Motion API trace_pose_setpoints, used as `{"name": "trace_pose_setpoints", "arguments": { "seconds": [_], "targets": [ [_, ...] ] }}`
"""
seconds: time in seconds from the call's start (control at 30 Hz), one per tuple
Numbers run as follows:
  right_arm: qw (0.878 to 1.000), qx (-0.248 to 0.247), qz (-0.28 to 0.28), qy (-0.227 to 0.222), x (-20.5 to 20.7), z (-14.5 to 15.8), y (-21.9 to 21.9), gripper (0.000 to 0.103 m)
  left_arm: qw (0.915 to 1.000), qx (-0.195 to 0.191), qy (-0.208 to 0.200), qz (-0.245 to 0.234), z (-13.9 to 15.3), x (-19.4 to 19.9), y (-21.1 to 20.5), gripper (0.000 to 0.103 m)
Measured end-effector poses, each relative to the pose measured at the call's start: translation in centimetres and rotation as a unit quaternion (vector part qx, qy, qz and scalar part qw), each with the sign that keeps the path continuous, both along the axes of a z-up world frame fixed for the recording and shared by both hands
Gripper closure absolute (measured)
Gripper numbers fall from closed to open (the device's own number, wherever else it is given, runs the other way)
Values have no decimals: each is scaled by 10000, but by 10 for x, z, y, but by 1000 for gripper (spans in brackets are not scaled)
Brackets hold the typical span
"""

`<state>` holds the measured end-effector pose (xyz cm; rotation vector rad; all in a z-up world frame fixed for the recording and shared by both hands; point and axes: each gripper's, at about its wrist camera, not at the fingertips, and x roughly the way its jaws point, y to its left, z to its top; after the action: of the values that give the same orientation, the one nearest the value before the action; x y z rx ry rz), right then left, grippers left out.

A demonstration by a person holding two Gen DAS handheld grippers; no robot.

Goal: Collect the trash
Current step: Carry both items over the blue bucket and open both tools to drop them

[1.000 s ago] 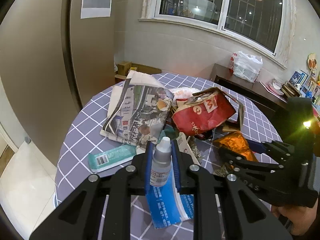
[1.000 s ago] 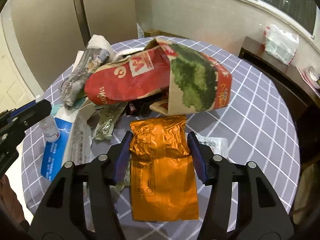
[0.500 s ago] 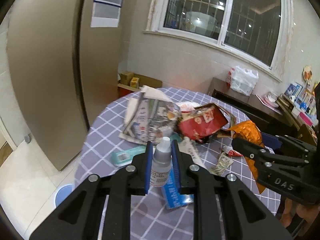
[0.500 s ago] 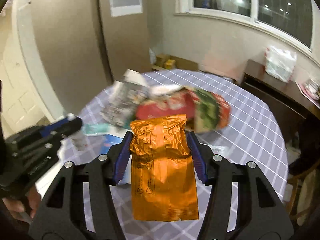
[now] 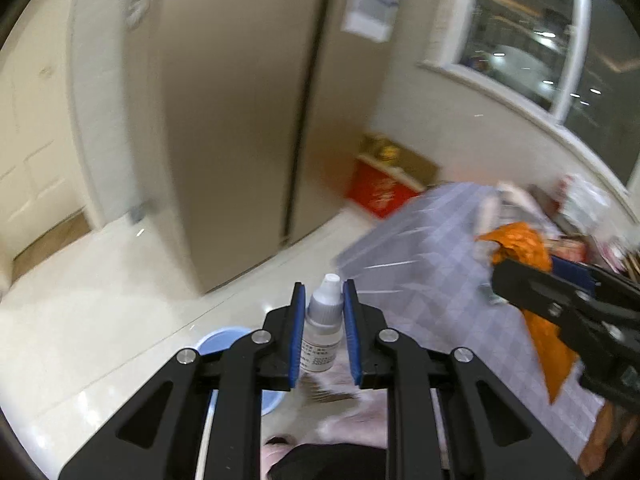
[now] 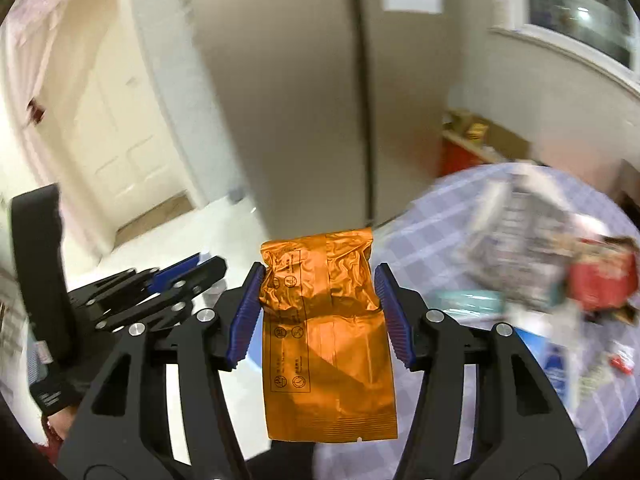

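The left gripper (image 5: 323,334) had its fingers clenched on a small white dropper bottle (image 5: 322,330), held upright off the counter (image 5: 420,248) with a blue basin (image 5: 224,344) on the floor at seven o'clock of it. The right gripper (image 6: 320,312) gripped a crinkled orange foil packet (image 6: 326,332) by its sides. Newspaper (image 6: 516,240) and a red bag (image 6: 604,280) lay on the counter at three o'clock.

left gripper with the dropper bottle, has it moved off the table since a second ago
Yes. The left gripper, shut on the dropper bottle, has swung left, away from the table, and now points over the floor toward a blue basin.
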<state>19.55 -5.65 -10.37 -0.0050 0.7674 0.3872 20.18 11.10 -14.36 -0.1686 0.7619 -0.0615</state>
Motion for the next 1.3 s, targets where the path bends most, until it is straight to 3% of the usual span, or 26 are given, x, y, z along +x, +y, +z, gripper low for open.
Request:
{"name": "trace_pose_setpoints", "arguments": {
  "seconds": [0.17,0.4,0.43,0.47,0.53,0.83,1.1,1.3],
  "targets": [
    [9987,-196,429,178,32,-29,67,48,9970,-15,517,574,-36,29,61,85],
    [9985,-66,486,243,65,-50,105,47,9927,-113,910,779,-65,68,104,84],
    [9986,-79,470,233,68,-52,107,47,9919,-179,940,832,-67,68,108,79],
    [9986,-89,454,244,73,-56,110,47,9909,-242,1002,860,-69,71,113,59],
    [9987,-50,444,243,76,-60,111,47,9894,-258,1042,975,-71,69,117,33],
    [9983,-109,508,272,74,-67,128,48,9875,-429,943,1184,-74,59,135,31],
    [9979,-192,567,247,73,-69,135,48,9872,-341,805,1337,-63,46,143,31],
    [9989,-163,375,238,63,-62,115,41,9888,-379,710,1253,-50,42,133,31]
  ]
}}
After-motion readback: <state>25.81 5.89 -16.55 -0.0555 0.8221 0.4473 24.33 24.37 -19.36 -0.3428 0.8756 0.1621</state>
